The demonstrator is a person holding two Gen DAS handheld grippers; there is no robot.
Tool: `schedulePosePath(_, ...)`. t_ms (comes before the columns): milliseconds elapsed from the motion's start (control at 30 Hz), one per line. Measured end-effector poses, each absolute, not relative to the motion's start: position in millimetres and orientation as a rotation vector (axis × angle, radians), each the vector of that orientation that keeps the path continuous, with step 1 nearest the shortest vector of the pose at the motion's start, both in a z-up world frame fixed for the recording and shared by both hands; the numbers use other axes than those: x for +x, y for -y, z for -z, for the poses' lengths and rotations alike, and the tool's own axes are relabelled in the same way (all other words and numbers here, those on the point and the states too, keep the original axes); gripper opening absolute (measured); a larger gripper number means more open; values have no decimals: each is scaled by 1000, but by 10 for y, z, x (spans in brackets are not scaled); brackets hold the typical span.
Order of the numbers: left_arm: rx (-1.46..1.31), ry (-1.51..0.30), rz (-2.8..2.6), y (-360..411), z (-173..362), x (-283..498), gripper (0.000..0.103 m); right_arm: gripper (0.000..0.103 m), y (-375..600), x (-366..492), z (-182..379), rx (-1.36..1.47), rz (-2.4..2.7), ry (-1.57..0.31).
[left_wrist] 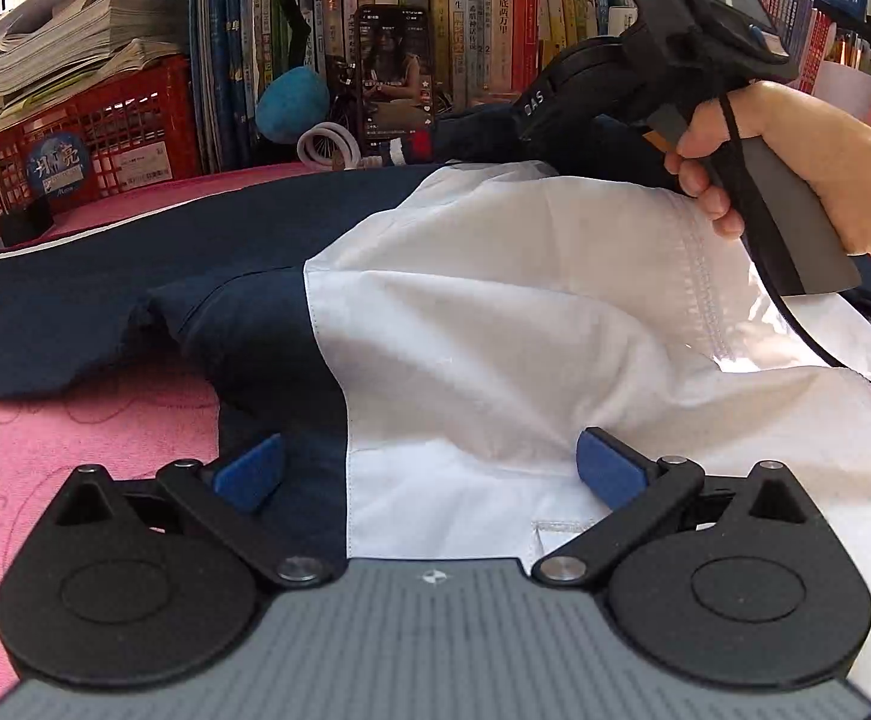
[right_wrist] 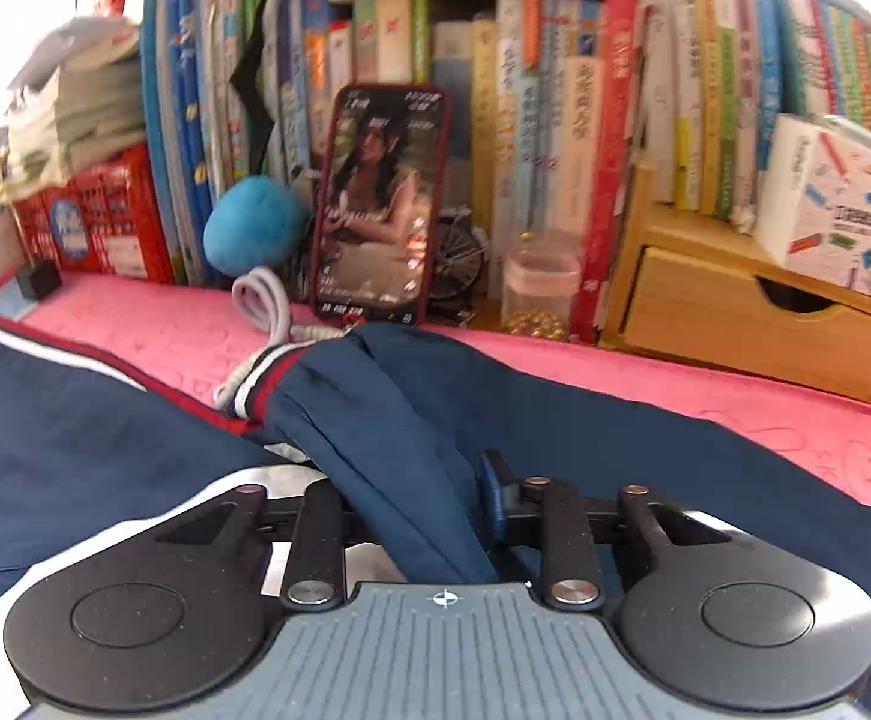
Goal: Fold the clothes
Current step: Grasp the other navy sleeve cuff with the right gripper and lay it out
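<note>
On a pink mat [right_wrist: 645, 372] before a crowded bookshelf [right_wrist: 555, 120], a navy-and-white garment [left_wrist: 495, 312] lies spread for folding. The right gripper [right_wrist: 417, 516] is clenched on a bunched navy sleeve [right_wrist: 387, 420], whose red-and-white striped cuff [right_wrist: 255, 387] points away beyond the fingertips toward a phone [right_wrist: 378, 204] propped against the books. The blue pad of the right-hand finger [right_wrist: 489, 498] presses into the cloth; the opposite pad is hidden behind the fold. The left wrist view shows the person's hand [left_wrist: 795, 168] around that tool's grip, above the far side of the white panel.

The left gripper [left_wrist: 429, 468] stands released, its two blue pads spread wide. The seam where navy meets white runs between them, the cloth lying slack beneath; neither pad appears to pinch it.

The step in hand looks to be carrying the sleeve across the body of the garment. To do it well, the right hand would want to keep its grip firm and draw the sleeve low and flat toward the white panel, so the cuff trails without twisting. The left fingers are best placed to press or pin the cloth at the seam, stopping the body from sliding on the mat. A loose bunch between the right fingers risks an uneven crease.
</note>
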State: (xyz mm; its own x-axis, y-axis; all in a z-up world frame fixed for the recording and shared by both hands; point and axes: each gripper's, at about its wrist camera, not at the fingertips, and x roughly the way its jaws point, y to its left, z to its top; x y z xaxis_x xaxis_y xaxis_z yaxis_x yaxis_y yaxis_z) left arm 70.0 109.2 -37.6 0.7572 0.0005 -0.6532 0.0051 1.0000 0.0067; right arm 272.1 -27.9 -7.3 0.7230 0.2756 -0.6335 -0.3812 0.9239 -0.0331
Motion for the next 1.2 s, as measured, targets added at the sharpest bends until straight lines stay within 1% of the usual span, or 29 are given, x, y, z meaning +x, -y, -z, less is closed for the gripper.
schedulePosePath(33,8,-712,3,-1092,375,703,103,10,399,2648,-35,-173,-324,-629)
schedulePosePath(133,8,-712,2,-1092,375,708,103,10,954,2423,-386,-185,-252,-523)
schedulePosePath(233,7,-713,1,-1096,376,714,103,10,1571,2221,-651,-214,-141,-473)
schedulePosePath(300,6,-713,1,-1099,378,715,103,10,2112,2037,-799,-212,-35,-450)
schedulePosePath(433,6,-714,0,-1100,379,709,103,10,3087,1665,-871,-175,150,-458)
schedulePosePath(567,6,-713,-1,-1097,384,707,103,10,3907,1348,-696,-127,333,-507)
schedulePosePath(767,6,-713,0,-1099,391,701,103,13,4927,1194,-33,6,514,-665)
schedulePosePath(800,6,-713,0,-1100,391,700,103,19,5000,1194,63,15,512,-703)
schedulePosePath(833,6,-713,0,-1100,391,699,103,33,5067,1195,157,22,510,-740)
schedulePosePath(867,6,-713,0,-1100,391,700,103,41,5088,1194,240,8,510,-774)
schedulePosePath(900,6,-713,0,-1100,390,700,103,54,5083,1182,286,-14,509,-787)
schedulePosePath(933,6,-713,0,-1099,390,700,103,60,5065,1159,300,-38,507,-784)
schedulePosePath(1067,6,-713,1,-1098,389,702,103,65,5048,1029,134,-45,499,-713)
schedulePosePath(1167,6,-713,1,-1099,388,703,103,71,5030,1077,-46,-30,464,-631)
schedulePosePath(1200,6,-713,1,-1100,388,701,103,76,4998,1117,-86,-42,450,-611)
